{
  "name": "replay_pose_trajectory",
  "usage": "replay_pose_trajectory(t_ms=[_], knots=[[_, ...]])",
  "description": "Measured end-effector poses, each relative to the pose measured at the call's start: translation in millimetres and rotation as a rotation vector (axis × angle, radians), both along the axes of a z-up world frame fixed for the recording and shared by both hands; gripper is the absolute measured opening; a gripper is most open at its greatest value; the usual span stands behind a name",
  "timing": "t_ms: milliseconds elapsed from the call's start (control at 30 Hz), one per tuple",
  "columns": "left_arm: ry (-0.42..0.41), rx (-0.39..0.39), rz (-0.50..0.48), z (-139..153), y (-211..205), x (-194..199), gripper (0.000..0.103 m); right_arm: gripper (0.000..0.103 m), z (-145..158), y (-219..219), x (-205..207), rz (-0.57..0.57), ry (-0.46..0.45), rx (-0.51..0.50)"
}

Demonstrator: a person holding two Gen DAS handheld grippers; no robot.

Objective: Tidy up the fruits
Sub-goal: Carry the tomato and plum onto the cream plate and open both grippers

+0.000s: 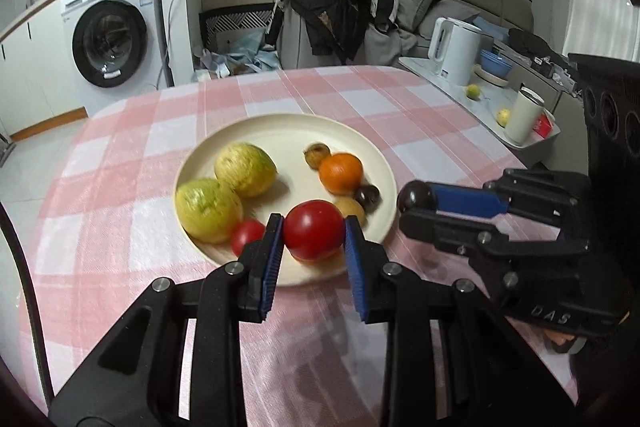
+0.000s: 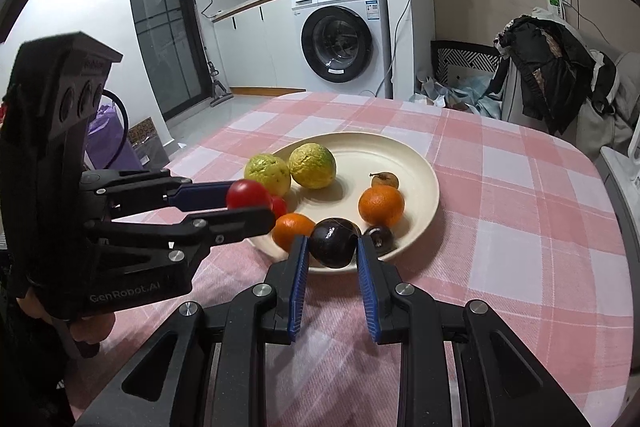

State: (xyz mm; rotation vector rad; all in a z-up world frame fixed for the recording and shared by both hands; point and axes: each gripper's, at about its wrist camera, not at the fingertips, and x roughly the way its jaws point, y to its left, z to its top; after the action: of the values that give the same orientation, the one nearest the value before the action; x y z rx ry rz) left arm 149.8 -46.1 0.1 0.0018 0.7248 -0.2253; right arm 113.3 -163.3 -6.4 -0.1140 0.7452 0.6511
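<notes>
Both jaw pairs read as loaded: left gripper (image 1: 314,231) clamped on a large red tomato (image 1: 314,229), blue pads pressed to its two sides; right gripper (image 2: 333,245) clamped on a dark plum (image 2: 334,242) likewise.

Item, position: I hold both fruits at the near rim of the cream plate (image 1: 280,131), which sits on the pink checked tablecloth (image 1: 120,155). Whether either fruit hangs above the plate or rests on it, I cannot tell.

Item, plate contents, left wrist view: two yellow-green guavas (image 1: 245,169) touching each other at the left; a small red tomato (image 1: 246,235) beside the nearer guava; an orange (image 1: 341,173) with a small brown fruit (image 1: 317,154) just behind it; a second dark plum (image 1: 368,198).

Item, step: I judge this the placing stage, one fruit in each gripper and most of the fruit already on the plate. Next move calls for setting each fruit down on a bare patch of plate, parting the jaws slowly so the round fruit does not roll off the shallow rim.

Item, view differences: right wrist view alone shows a second orange (image 2: 294,227) at the near rim, largely hidden behind the held tomato in the left view. Left wrist view alone shows a side counter with a white kettle (image 1: 456,45) and two loose small fruits (image 1: 473,91).
</notes>
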Motion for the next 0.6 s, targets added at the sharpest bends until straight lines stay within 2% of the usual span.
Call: replay_pose_trajectory(t_ms=[600], knots=[[-0.025,0.005,0.074,-19,19,36,0.027,0.025,-13,20,33,-0.073,0.007,0.013]])
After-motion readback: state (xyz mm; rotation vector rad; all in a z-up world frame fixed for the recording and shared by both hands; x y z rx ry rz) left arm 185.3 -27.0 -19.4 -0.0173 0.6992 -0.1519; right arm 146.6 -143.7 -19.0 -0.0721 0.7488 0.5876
